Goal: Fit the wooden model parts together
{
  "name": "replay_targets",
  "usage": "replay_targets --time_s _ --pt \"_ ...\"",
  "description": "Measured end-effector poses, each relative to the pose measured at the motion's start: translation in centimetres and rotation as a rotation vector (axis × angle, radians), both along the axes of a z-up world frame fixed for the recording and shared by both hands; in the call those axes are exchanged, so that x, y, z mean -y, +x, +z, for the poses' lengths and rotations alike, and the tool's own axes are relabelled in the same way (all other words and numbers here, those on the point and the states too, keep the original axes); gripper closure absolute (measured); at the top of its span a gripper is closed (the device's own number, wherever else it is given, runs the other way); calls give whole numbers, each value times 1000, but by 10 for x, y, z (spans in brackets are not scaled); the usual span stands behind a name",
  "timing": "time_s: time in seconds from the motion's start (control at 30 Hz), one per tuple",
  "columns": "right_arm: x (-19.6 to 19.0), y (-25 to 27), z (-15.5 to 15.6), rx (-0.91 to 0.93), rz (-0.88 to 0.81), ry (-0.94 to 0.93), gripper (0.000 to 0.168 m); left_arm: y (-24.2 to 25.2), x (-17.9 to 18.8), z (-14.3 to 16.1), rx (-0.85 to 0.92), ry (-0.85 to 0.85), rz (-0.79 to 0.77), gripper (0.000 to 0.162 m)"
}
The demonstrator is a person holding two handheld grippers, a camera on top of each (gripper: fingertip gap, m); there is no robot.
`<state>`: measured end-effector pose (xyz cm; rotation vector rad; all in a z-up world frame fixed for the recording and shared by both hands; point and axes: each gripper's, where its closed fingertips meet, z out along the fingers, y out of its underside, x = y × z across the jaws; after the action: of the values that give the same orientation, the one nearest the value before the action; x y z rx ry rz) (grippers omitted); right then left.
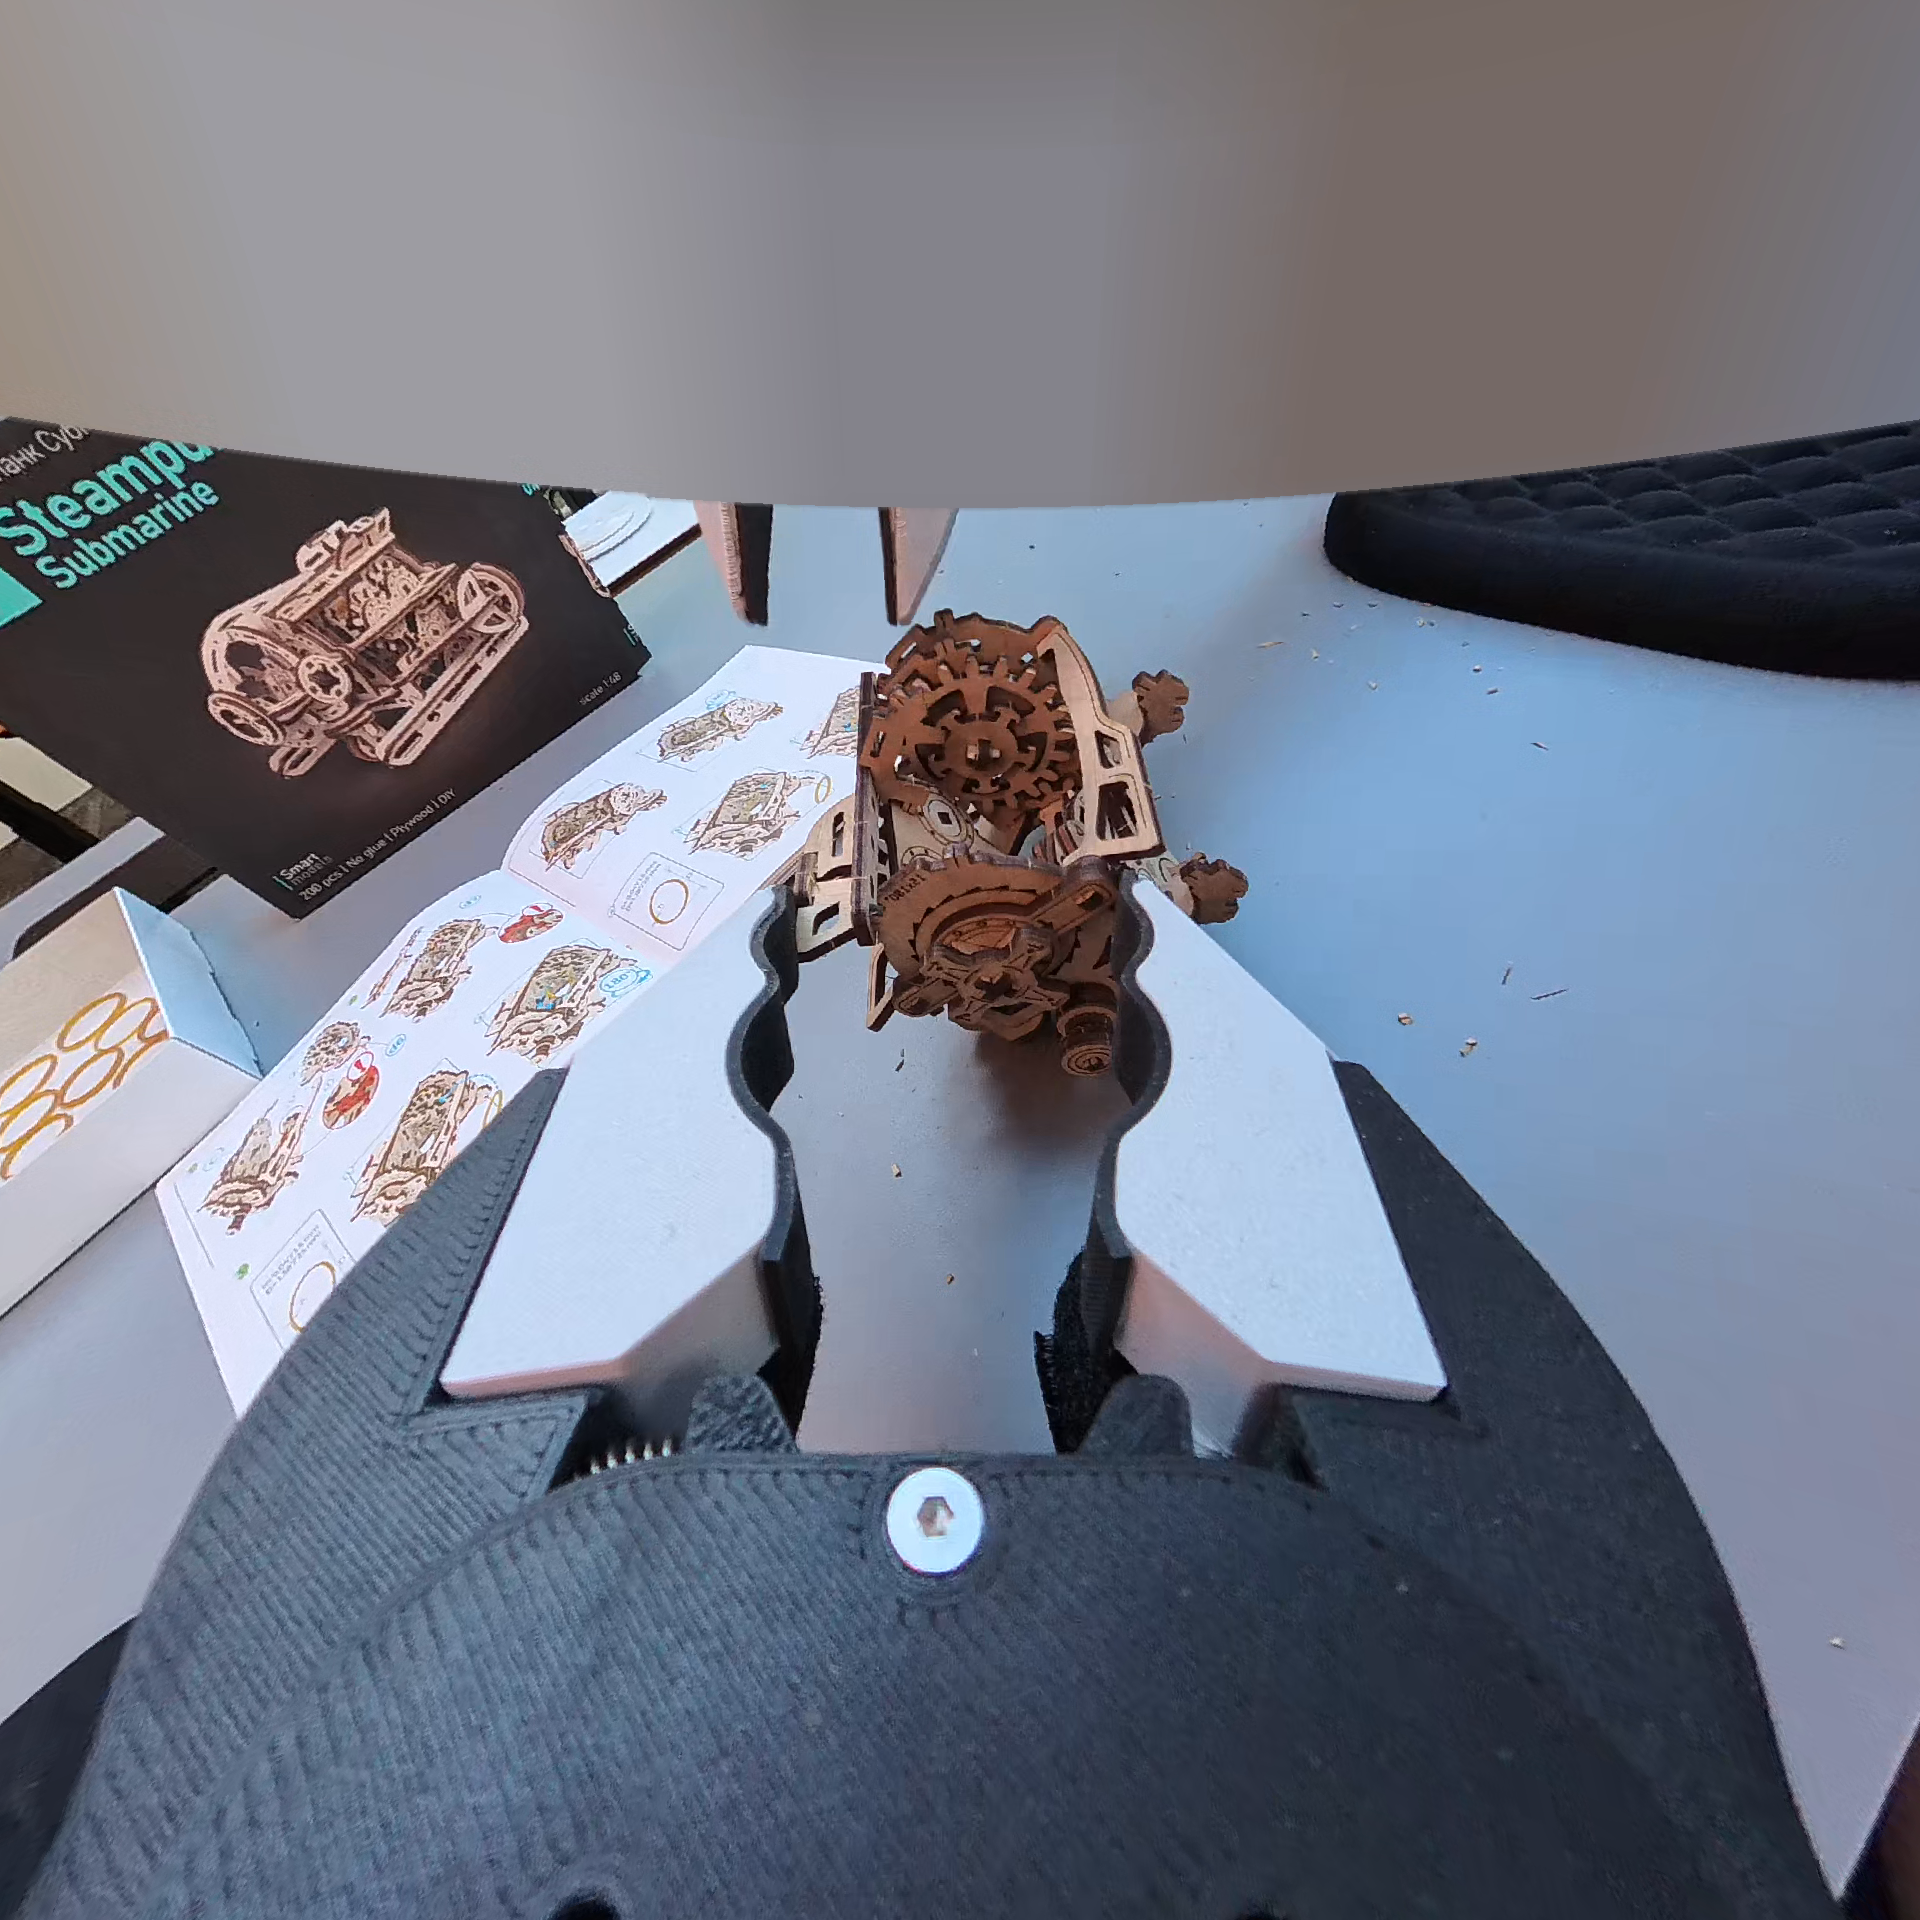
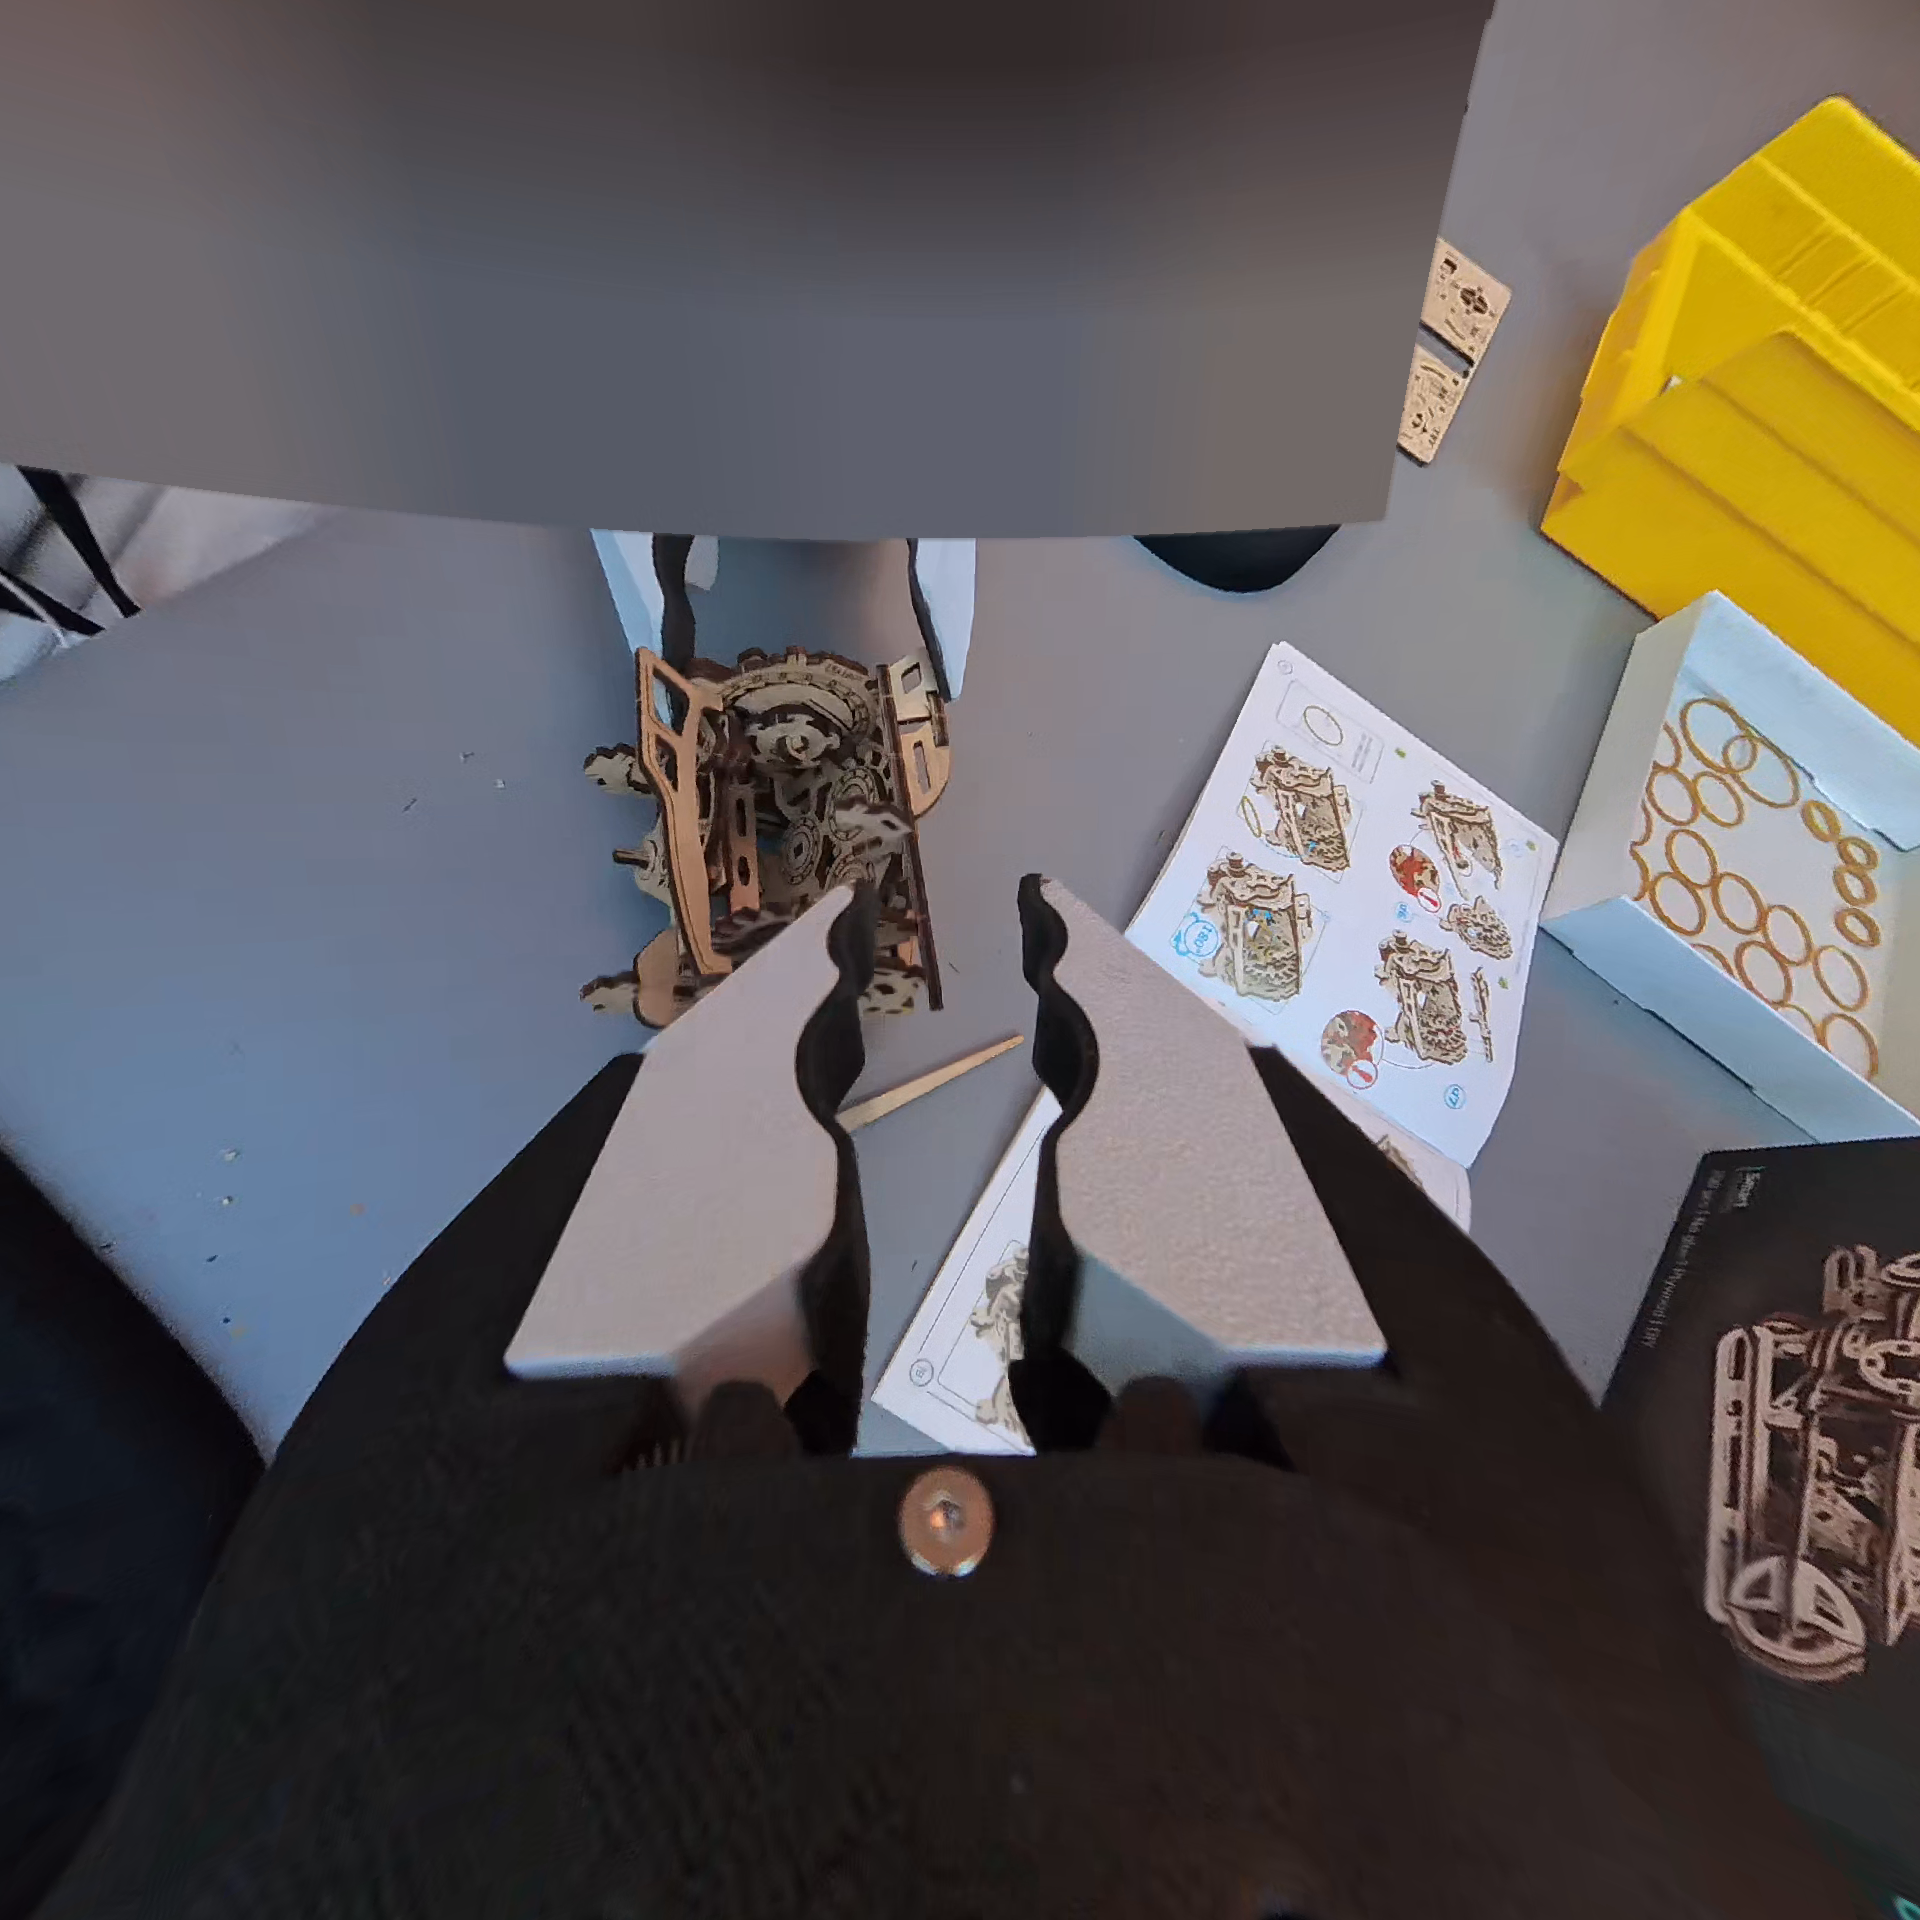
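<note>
The half-built wooden model (image 1: 997, 831), full of gears, rests on the grey table (image 1: 1507, 883). My left gripper (image 1: 951, 909) has its fingers on both sides of the model's near end and holds it. From the right wrist view the model (image 2: 769, 821) lies just beyond my right gripper (image 2: 940, 894), which is open and empty, its left fingertip over the model's near corner. A thin wooden stick (image 2: 930, 1081) lies on the table under the right fingers. The left gripper (image 2: 800, 623) shows behind the model there. The right gripper's fingertips (image 1: 831, 582) show beyond the model in the left wrist view.
An instruction booklet (image 1: 582, 935) lies left of the model, with a black kit box (image 1: 312, 665) behind it. A white tray of rubber rings (image 2: 1745, 862), yellow bins (image 2: 1766, 395) and wooden part sheets (image 2: 1455, 343) stand nearby. A black padded mat (image 1: 1662, 551) is at the far right. My hands' fingertips stand some 7 cm from each other. It is some 9 cm from my right tips to the thin wooden stick (image 2: 930, 1081).
</note>
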<state>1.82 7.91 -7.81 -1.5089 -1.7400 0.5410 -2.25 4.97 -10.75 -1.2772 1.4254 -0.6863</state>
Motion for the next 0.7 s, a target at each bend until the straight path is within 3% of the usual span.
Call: replay_targets --time_s 0.17,0.3,0.4,0.57,0.7 --pt "3 7 -8 -87 -6 -157 135 0 0 0 2 1 -5 102" --pt "-6 11 -1 -227 -111 -343 135 0 1 0 2 7 -6 103" --pt "-3 12 -8 -232 -151 -440 125 0 1 0 2 7 -6 103" --pt "16 3 -7 -278 -121 -429 113 0 2 1 3 20 -5 103" --pt "12 -5 -6 -212 -120 -166 118 0 2 1 3 18 -7 103"
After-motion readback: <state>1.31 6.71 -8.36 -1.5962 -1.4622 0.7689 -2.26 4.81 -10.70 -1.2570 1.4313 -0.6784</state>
